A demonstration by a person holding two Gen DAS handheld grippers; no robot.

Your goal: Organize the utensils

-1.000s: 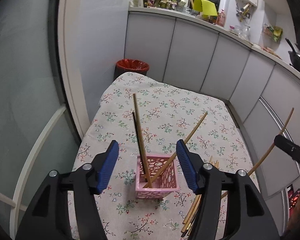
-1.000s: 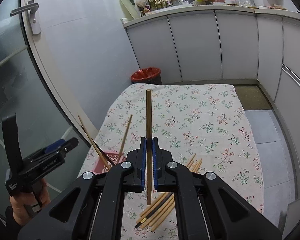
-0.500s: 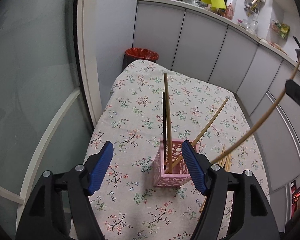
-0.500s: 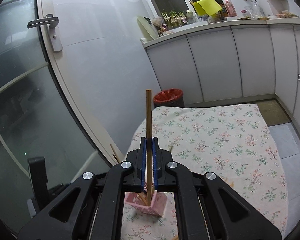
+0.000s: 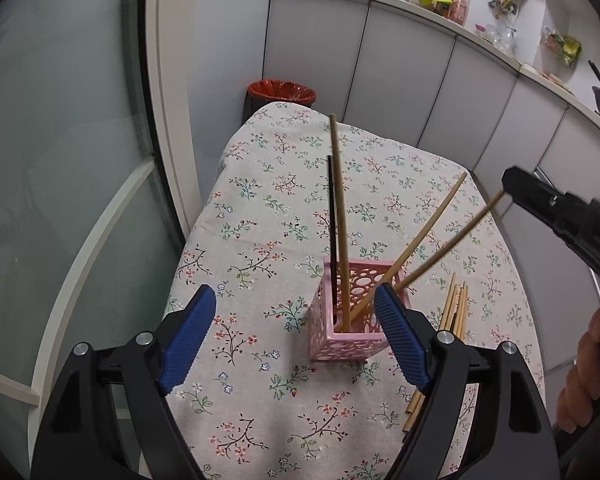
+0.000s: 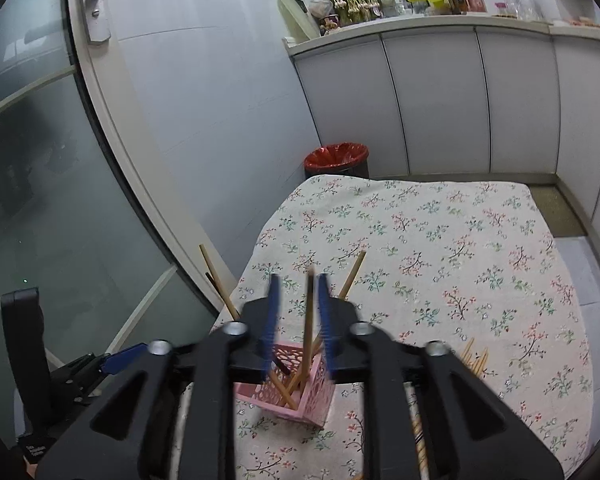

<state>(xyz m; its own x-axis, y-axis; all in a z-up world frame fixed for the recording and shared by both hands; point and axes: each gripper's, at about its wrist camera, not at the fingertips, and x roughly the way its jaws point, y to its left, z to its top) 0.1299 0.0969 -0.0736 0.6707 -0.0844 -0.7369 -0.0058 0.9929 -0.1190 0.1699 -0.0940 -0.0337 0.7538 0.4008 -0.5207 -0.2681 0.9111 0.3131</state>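
A pink perforated holder [image 5: 350, 312] stands on the flowered tablecloth [image 5: 260, 216] with several chopsticks [image 5: 338, 208] leaning in it. It also shows in the right wrist view [image 6: 296, 388]. My left gripper [image 5: 296, 332] is open and empty, its blue pads on either side of the holder and nearer the camera. My right gripper [image 6: 298, 320] is above the holder, its jaws parted. A wooden chopstick [image 6: 309, 320] stands between them, its lower end in the holder, apart from both pads. A loose bundle of chopsticks [image 5: 452, 316] lies right of the holder.
A red-lined bin [image 5: 282, 94] stands past the table's far end. White cabinets [image 6: 460, 100] run along the back and right. A glass door [image 6: 40, 200] is close on the left. The table edge [image 5: 192, 232] drops off at the left.
My right gripper has come down over the holder and its jaws have opened, letting go of the chopstick, which now stands in the holder. The left gripper stays open by the holder.
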